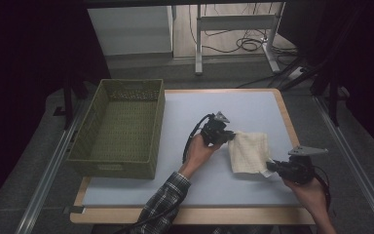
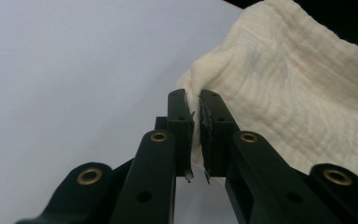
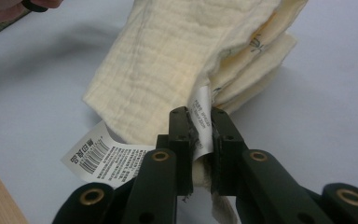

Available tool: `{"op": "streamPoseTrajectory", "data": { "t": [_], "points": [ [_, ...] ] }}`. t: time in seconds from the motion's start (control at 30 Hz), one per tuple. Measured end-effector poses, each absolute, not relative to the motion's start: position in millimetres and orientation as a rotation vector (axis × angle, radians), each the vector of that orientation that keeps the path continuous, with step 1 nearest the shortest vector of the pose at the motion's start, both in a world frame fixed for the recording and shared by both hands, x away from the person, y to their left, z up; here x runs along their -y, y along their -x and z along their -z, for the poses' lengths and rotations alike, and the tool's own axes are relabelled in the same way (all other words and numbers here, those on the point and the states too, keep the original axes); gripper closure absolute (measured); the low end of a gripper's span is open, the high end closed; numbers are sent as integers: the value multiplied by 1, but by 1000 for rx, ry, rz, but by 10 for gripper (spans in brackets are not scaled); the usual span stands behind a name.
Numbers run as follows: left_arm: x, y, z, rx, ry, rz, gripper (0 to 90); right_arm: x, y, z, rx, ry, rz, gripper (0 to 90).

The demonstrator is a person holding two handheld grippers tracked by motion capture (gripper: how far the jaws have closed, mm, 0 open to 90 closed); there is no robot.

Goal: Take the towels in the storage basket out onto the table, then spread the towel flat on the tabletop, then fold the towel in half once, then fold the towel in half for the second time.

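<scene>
So the cream cloth (image 1: 249,151) is sitting right of center in the high view, on the pale blue mat (image 1: 195,122), folded into a rough rectangle with both tongs on it. The left gripper (image 1: 230,136) comes in at the cloth's upper left corner, and in the left gripper view (image 2: 196,100) its 2 black jaws are squeezed nearly together with a thin edge of the fabric pinched between them, the rest of the cloth bunching up toward the upper right of that frame. The right gripper (image 1: 271,168) is at the cloth's lower right corner; in the right gripper view (image 3: 200,116) the jaws are closed down to a narrow slit, clamped on a white care label (image 3: 201,122) and a bit of cloth behind it. You can see the folded layers stacked at the upper right of that frame, and a second white tag with a barcode (image 3: 103,156) lies flat on the mat at lower left. The cloth looks slightly lifted at both gripped corners, but I can't tell how much of it is off the mat. A green woven basket (image 1: 119,129) sits at the left of the high view, well apart from the cloth, on the wooden-edged table (image 1: 287,122).
</scene>
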State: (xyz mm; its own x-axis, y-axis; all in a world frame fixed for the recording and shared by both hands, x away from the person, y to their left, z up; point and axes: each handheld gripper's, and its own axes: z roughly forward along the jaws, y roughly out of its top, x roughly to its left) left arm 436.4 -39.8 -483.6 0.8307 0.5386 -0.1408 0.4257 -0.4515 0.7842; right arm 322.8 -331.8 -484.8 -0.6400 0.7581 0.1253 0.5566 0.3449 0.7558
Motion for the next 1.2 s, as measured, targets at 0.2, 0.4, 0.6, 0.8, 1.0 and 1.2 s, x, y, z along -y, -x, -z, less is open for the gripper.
{"op": "streamPoseTrajectory", "data": {
  "t": [0.2, 0.4, 0.6, 0.8, 1.0, 1.2],
  "points": [
    [32, -435, 478, -715, -2111, -187, 835, 322, -325, 480, -2370, -1155, -1188, 805],
    [22, -435, 469, -720, -2129, -224, 834, 312, -329, 474, -2376, -1130, -1221, 803],
    [9, -435, 459, -740, -2121, -258, 834, 299, -334, 469, -2388, -1099, -1231, 803],
    [-4, -435, 455, -766, -2115, -282, 834, 283, -341, 463, -2400, -1069, -1232, 803],
    [-19, -436, 447, -789, -2108, -303, 834, 266, -346, 459, -2417, -1037, -1233, 803],
    [-32, -435, 438, -810, -2099, -332, 833, 250, -351, 454, -2433, -1006, -1241, 803]
  ]
}}
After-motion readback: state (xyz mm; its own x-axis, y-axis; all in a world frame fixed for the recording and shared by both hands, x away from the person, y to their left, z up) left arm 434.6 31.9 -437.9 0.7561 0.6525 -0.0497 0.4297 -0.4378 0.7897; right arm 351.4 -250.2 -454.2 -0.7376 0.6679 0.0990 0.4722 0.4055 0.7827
